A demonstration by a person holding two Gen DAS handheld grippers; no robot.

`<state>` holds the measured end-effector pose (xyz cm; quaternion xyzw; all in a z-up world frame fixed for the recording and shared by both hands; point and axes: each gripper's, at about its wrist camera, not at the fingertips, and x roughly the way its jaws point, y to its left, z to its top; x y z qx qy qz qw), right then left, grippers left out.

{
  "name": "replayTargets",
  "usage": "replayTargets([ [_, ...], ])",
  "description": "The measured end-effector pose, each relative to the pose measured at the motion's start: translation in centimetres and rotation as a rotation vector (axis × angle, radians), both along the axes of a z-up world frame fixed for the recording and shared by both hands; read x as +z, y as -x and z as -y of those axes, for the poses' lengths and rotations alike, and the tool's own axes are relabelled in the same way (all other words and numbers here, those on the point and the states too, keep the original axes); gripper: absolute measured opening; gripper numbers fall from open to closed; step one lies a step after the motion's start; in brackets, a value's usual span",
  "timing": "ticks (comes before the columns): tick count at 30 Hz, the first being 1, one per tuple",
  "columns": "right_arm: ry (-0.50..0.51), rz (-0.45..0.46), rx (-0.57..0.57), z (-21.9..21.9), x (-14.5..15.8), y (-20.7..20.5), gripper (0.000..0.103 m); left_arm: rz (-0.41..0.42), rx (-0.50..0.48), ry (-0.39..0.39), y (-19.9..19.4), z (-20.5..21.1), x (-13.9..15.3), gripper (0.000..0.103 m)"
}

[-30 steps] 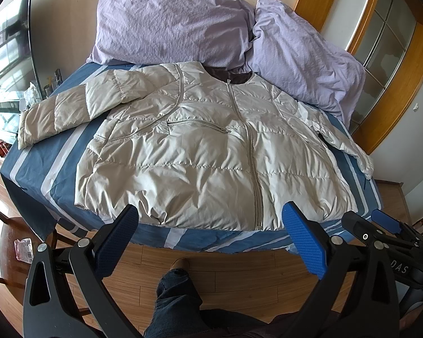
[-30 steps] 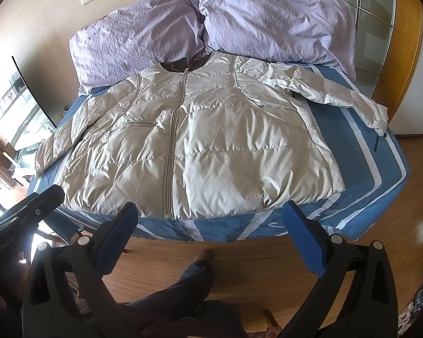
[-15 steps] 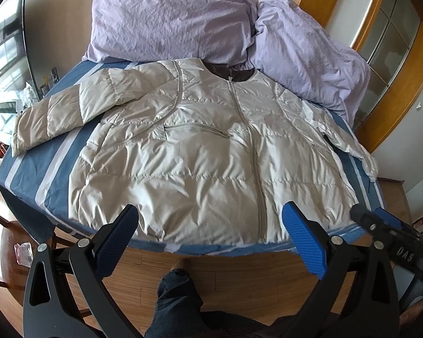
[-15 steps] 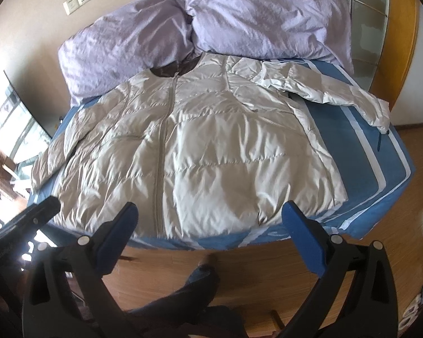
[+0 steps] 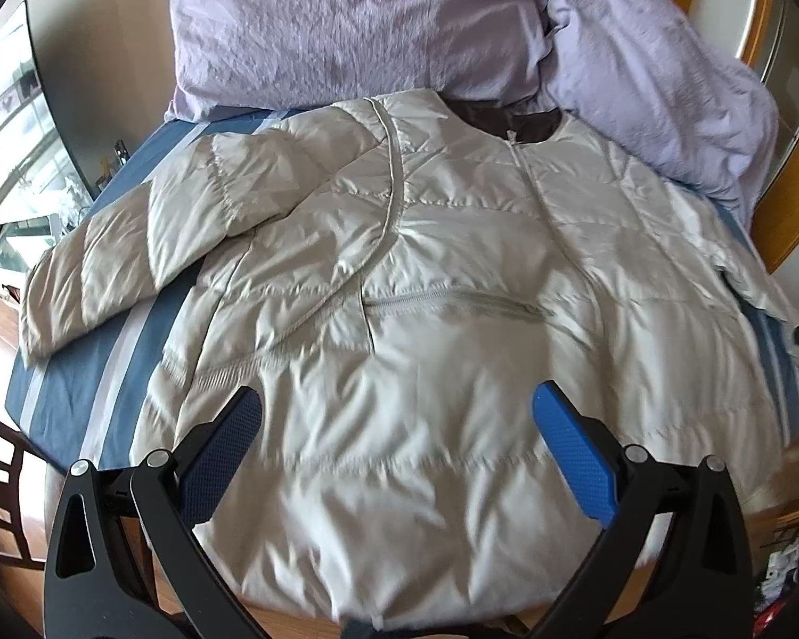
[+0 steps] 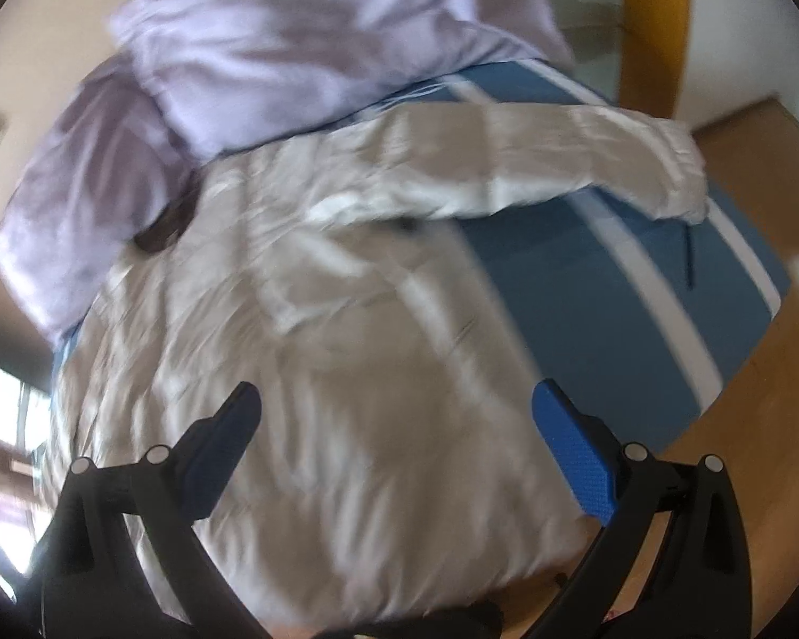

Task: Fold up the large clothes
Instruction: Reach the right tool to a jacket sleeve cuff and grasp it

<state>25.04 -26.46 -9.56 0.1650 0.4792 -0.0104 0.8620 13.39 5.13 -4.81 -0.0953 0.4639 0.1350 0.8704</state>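
I am hovering both grippers, left (image 5: 397, 444) and right (image 6: 397, 444), jaws wide and empty, over the jacket (image 5: 426, 319) lying flat on the bed (image 5: 80, 373). Blur is smearing the right view, so contact is unclear.

The right gripper (image 6: 397, 447) sits at the bottom of the frame, jaws spread wide over a blurred pale puffer jacket (image 6: 314, 373). One sleeve (image 6: 532, 160) stretches toward the upper right across the blue striped bedsheet (image 6: 586, 277). Lilac pillows (image 6: 229, 69) fill the upper left
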Motion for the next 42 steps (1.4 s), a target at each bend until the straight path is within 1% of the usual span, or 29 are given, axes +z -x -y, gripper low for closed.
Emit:
replayTargets([
  [5,-0.009,-0.023,-0.162,6.6,-1.4,-4.5,0.101,-0.015,0.012,-0.009,-3.3,-0.9,-1.7,0.102],
  [8,0.009,-0.044,-0.292,11.7,-2.2,-7.0,0.101,-0.024,0.035,-0.027,-4.9,-1.5,-2.9,0.102],
  [11,0.047,-0.055,-0.383,15.5,-2.7,-8.4,0.095,-0.044,0.048,-0.042,-6.0,-1.9,-4.3,0.102],
  [12,0.049,-0.061,-0.412,16.8,-3.0,-8.8,0.092,-0.048,0.048,-0.042,-6.3,-2.0,-4.6,0.102],
  [14,0.041,-0.063,-0.479,19.4,-3.4,-9.6,0.090,-0.054,0.043,-0.052,-6.6,-2.0,-5.4,0.102],
  [18,0.050,-0.093,-0.566,22.6,-4.5,-10.4,0.088,-0.040,0.026,-0.074,-6.7,-1.7,-6.2,0.102],
  [22,0.010,-0.131,-0.643,25.2,-6.3,-10.7,0.088,-0.018,0.021,-0.073,-6.6,-1.7,-6.8,0.102],
  [23,-0.001,-0.145,-0.659,25.8,-6.9,-10.6,0.086,-0.014,0.019,-0.072,-6.6,-1.8,-6.9,0.102],
  [25,-0.029,-0.159,-0.666,26.1,-7.7,-10.6,0.081,-0.008,0.017,-0.068,-6.5,-1.9,-7.0,0.102],
  [27,-0.070,-0.156,-0.661,26.3,-8.5,-10.5,0.072,-0.004,0.016,-0.061,-6.5,-1.9,-7.1,0.102],
  [28,-0.063,-0.147,-0.660,26.2,-8.6,-10.5,0.069,-0.002,0.016,-0.058,-6.5,-1.9,-7.1,0.102],
  [29,-0.061,-0.136,-0.648,25.9,-8.6,-10.5,0.061,-0.001,0.016,-0.057,-6.5,-2.0,-7.2,0.102],
  [30,-0.063,-0.124,-0.628,25.8,-8.6,-10.6,0.056,0.000,0.016,-0.057,-6.5,-2.0,-7.2,0.102],
  [31,-0.077,-0.117,-0.616,25.3,-8.5,-10.9,0.042,0.001,0.016,-0.057,-6.5,-2.0,-7.2,0.102],
  [33,-0.085,-0.111,-0.602,24.5,-8.2,-10.9,0.027,0.004,0.017,-0.058,-6.5,-2.0,-7.2,0.102],
  [35,-0.069,-0.096,-0.585,24.0,-7.4,-11.2,0.018,0.006,0.016,-0.058,-6.5,-2.0,-7.2,0.102],
  [36,-0.050,-0.086,-0.579,23.6,-6.7,-11.4,0.015,0.008,0.017,-0.057,-6.5,-2.0,-7.2,0.102],
  [38,-0.004,-0.061,-0.564,22.8,-5.5,-11.7,0.013,0.013,0.017,-0.057,-6.4,-2.0,-7.2,0.102],
  [40,0.048,-0.011,-0.535,21.4,-3.5,-12.3,0.012,0.018,0.018,-0.056,-6.4,-2.0,-7.2,0.102],
  [41,0.056,0.009,-0.520,20.8,-2.8,-12.5,0.012,0.020,0.018,-0.055,-6.4,-2.0,-7.2,0.102],
  [42,0.065,0.049,-0.488,19.6,-1.4,-13.1,0.012,0.022,0.019,-0.055,-6.3,-2.0,-7.3,0.102],
])
